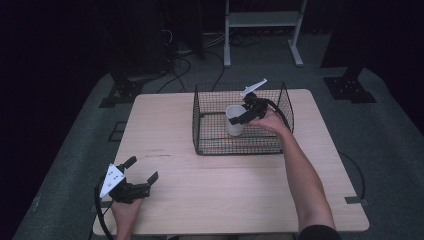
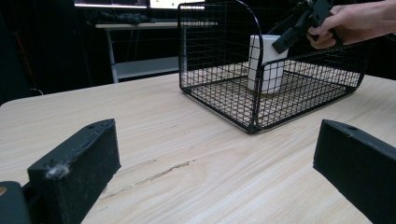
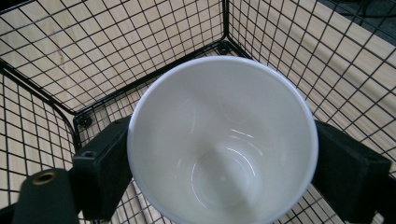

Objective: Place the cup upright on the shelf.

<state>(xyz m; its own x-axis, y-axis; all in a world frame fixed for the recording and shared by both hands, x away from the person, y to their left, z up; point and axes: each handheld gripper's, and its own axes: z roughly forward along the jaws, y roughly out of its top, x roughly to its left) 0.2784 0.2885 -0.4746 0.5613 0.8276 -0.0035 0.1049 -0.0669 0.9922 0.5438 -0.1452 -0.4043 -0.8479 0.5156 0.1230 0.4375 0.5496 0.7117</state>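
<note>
Closest in, the left gripper (image 1: 141, 176) just sits near the front left corner of the table (image 1: 215, 190), jaws wide apart, nothing in them. Further back, the right gripper (image 1: 243, 116) reaches down into the black wire basket (image 1: 200, 131), with a jaw on either side of the white cup (image 1: 234, 121). The cup stands upright on the basket floor, mouth up. Looks clamped on the cup, honestly. Right hand's clearly the one on it; the left is well apart.
</note>
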